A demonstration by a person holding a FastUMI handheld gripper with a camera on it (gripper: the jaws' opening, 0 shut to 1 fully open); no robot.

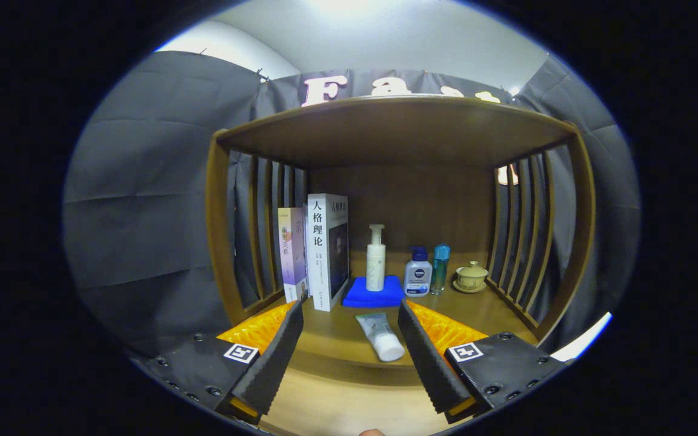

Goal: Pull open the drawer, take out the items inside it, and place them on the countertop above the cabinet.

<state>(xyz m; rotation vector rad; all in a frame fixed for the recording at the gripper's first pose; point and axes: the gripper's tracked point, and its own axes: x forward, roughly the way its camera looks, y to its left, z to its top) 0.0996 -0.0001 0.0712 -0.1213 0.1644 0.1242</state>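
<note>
My gripper is open, its two fingers spread wide with nothing pressed between them. A white tube with a pale green top lies on the wooden countertop between the fingertips, nearer the right finger, cap end toward me. Below the countertop's front edge, a pale wooden surface runs between the fingers; I cannot tell whether it is the drawer.
At the back of the shelf unit stand two books, a white pump bottle on a blue cloth, a small white-and-blue bottle, a teal bottle and a lidded cup on a saucer. Slatted side walls and a shelf board enclose it.
</note>
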